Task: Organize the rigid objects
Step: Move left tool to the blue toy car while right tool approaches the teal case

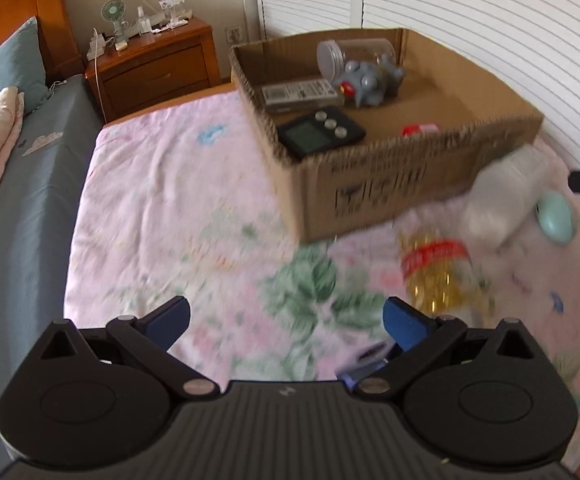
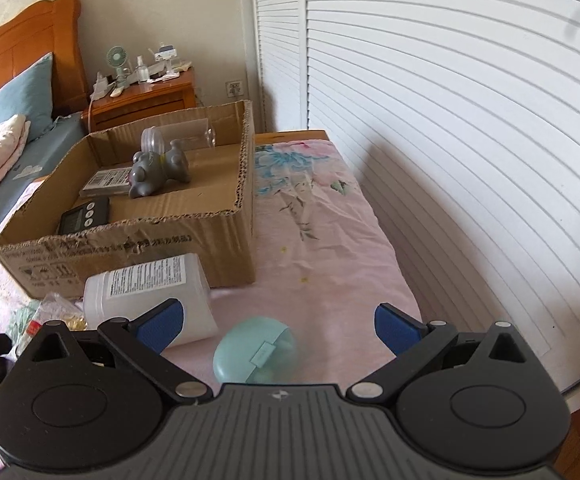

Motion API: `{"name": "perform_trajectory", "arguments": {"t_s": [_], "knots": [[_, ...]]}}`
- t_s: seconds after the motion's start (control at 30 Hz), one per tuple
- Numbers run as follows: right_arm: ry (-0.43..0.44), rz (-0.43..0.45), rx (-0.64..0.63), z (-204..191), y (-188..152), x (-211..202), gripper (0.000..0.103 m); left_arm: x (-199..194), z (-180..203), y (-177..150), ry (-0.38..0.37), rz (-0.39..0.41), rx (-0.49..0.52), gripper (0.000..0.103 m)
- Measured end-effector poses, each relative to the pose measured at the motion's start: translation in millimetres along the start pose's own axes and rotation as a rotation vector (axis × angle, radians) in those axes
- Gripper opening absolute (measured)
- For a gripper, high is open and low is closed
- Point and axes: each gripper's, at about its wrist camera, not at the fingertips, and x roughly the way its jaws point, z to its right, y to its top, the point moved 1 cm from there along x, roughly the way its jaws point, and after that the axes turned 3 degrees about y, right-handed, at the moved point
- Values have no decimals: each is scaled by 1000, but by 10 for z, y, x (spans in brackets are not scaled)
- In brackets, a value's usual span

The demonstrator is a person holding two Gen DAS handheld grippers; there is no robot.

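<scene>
Rough corrugated cardboard box (image 2: 226, 236), glossy wooden nightstand (image 1: 158, 64)

I'm working in a home bedroom. There's a bed with a carved wooden headboard (image 2: 26, 36), a blue pillow (image 1: 8, 66) and a floral pink sheet (image 1: 162, 184). Beside it stands a wooden nightstand (image 1: 158, 68) with a small desk fan (image 1: 113, 12), and white louvred wardrobe doors (image 2: 450, 120) line the wall.

Bed (image 2: 330, 248) with pink floral sheet carries a cardboard box (image 2: 226, 236). Touching the box's front wall: white bottle (image 2: 146, 288) on its side. Near the box front: mint case (image 2: 256, 350), yellow-filled jar (image 1: 436, 270).
</scene>
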Motion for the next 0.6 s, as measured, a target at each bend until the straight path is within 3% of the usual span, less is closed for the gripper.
{"name": "perform_trajectory", "arguments": {"t_s": [0.3,0.47,0.6], "knots": [[2,-43,-84,12,-219,7,103,-336,-26,-235,-73,27,19,102],[25,-78,-98,-15,-355,42,103,-474,139,-234,-154,80,50,102],[41,-113,-113,-68,-452,94,103,-439,367,-251,-210,72,118,102]]}}
